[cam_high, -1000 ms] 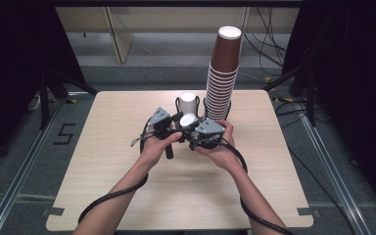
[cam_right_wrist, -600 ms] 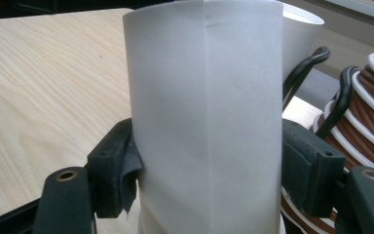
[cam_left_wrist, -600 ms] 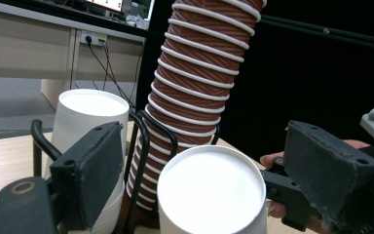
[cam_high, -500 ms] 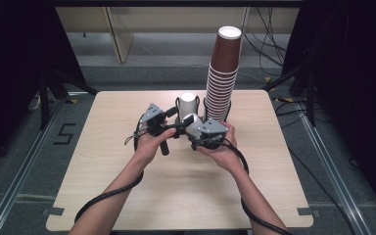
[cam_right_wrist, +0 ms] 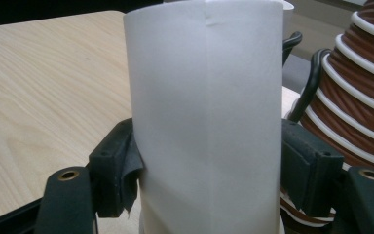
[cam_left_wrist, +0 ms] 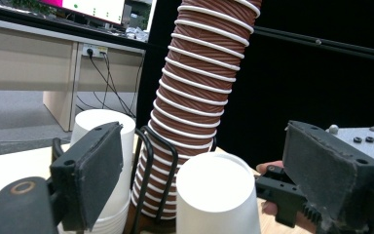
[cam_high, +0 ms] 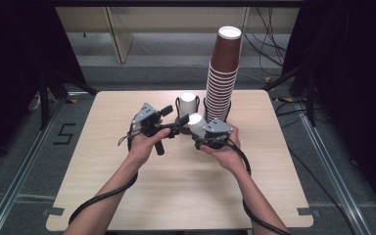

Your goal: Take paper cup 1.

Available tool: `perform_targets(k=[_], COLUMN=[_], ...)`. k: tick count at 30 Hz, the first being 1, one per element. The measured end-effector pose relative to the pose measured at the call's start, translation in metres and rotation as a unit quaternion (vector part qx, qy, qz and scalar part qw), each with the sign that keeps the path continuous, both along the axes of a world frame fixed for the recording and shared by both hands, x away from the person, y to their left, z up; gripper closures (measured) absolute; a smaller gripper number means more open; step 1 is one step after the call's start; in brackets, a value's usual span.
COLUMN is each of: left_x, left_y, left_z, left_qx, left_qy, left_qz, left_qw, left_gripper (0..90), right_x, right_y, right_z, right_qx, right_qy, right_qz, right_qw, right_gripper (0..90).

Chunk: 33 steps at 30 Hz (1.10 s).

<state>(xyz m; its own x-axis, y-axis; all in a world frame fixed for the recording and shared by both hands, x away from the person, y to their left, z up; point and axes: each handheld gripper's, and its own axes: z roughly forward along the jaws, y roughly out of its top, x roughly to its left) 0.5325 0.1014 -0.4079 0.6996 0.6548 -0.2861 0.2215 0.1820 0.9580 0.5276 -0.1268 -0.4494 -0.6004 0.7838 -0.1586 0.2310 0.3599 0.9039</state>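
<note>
Crushing is the risk now: the white cup (cam_right_wrist: 207,117), held upside down just in front of the brown cup stack (cam_high: 223,73), is clamped by the right gripper (cam_high: 201,128), whose jaws have just been closing. The left gripper (cam_left_wrist: 199,190) is held open beside it.

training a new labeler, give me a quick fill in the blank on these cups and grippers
1. The right gripper is shut on a ____ paper cup.
2. The tall stack of cups is ____ in colour.
3. The left gripper has its jaws ____.

Missing words: white; brown; open
</note>
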Motion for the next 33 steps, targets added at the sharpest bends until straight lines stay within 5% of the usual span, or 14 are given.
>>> perform_targets(k=[29, 33], left_x=[-0.006, -0.006], left_y=[0.012, 0.011], left_z=[-0.014, -0.014], left_qx=[0.022, 0.022], left_qy=[0.004, 0.004], left_qz=[0.008, 0.008], left_qw=[0.9997, 0.9997], left_gripper=[14.7, 14.7], right_x=[0.000, -0.001], right_y=[-0.010, -0.009], right_z=[-0.003, -0.002], right_qx=[0.080, 0.119], right_qy=[0.021, 0.044], right_qz=[-0.025, -0.031], right_qw=[0.9962, 0.9914], right_gripper=[32.4, 32.5])
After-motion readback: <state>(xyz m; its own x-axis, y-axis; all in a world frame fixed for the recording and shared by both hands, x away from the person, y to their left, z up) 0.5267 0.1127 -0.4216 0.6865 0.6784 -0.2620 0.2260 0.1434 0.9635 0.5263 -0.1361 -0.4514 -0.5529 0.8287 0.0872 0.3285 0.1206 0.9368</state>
